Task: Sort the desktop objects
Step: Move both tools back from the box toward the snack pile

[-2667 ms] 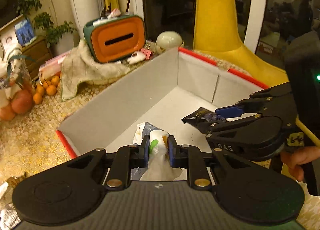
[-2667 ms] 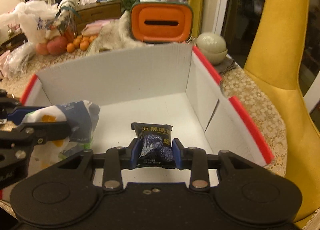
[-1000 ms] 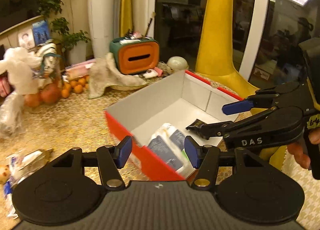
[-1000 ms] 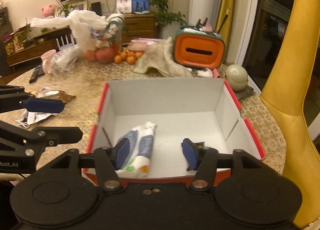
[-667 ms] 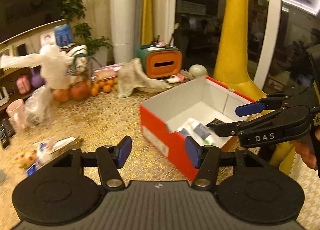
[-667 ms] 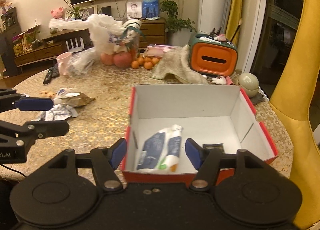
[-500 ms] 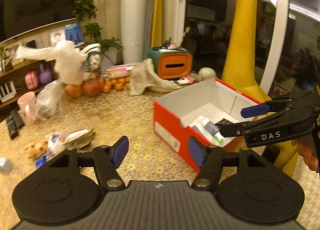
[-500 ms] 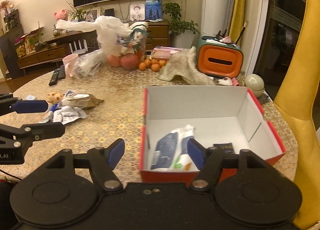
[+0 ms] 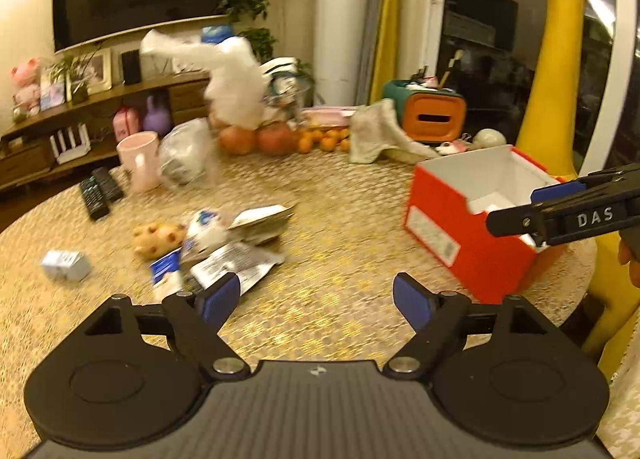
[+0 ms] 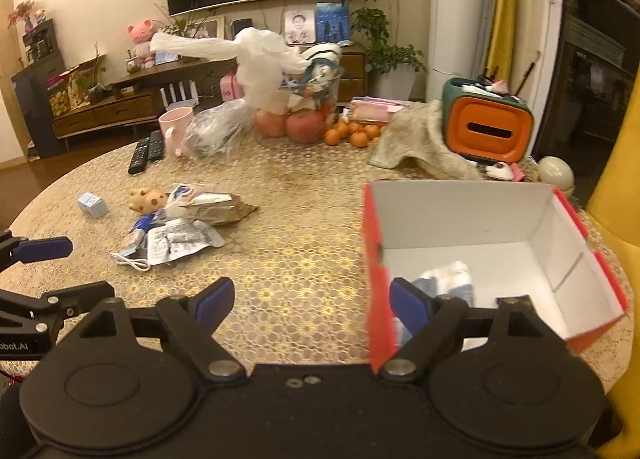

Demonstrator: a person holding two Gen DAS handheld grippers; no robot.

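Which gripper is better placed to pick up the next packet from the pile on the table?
Probably the left. The left gripper is open and empty, with the pile of packets just ahead of its left finger. The right gripper, also open, sits beside the red box, farther from the pile.

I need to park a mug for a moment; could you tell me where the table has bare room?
Bare tablecloth lies between the packet pile and the red box, and beyond the pile toward the oranges. The far edge, from remotes to orange organizer, is crowded.
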